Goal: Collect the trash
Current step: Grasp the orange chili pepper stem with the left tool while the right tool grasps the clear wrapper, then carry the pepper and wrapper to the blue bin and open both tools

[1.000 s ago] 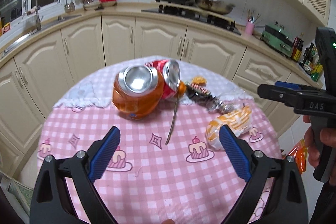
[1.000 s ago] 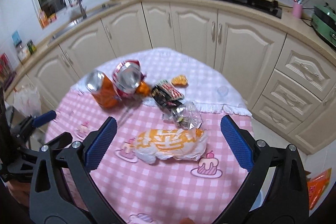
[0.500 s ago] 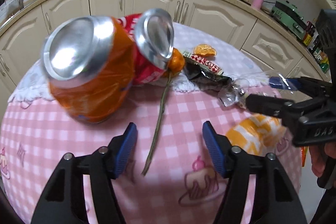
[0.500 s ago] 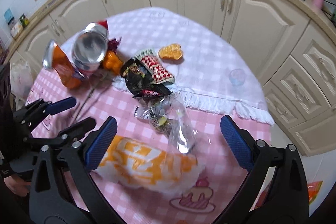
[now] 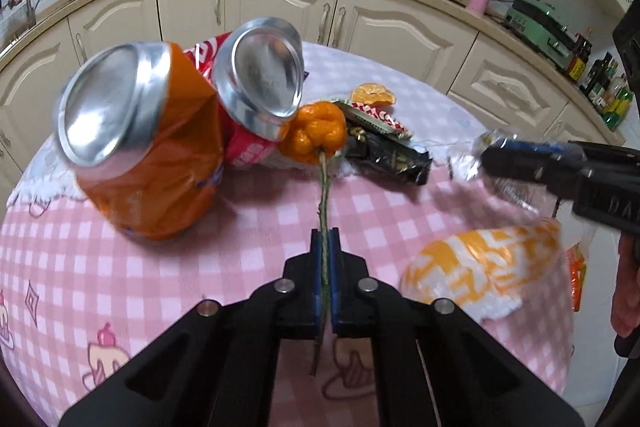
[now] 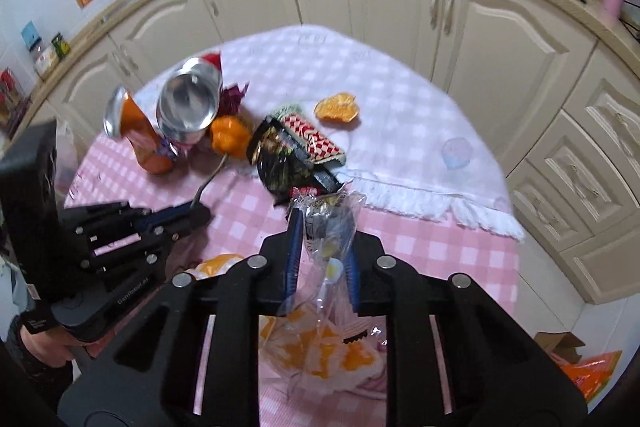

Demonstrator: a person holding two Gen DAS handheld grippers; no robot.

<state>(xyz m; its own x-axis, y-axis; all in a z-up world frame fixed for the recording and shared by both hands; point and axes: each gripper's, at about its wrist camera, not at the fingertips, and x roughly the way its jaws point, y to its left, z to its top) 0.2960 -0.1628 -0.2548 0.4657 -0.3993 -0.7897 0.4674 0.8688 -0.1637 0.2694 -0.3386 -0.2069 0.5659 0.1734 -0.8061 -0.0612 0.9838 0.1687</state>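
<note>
My left gripper is shut on the green stem of a wilted orange flower lying on the pink checked tablecloth. It also shows in the right wrist view. My right gripper is shut on a crumpled clear plastic wrapper, seen from the left wrist view too. A crushed orange can and a red can stand left of the flower. A black snack wrapper, a red checked wrapper and an orange peel lie beyond.
An orange-and-white plastic bag lies on the table's right side, under my right gripper. A white fringed cloth covers the far half of the round table. Cream kitchen cabinets curve behind. An orange bag lies on the floor.
Both grippers moved forward and closed: the left one on the flower stem, the right one on the clear plastic wrapper.
</note>
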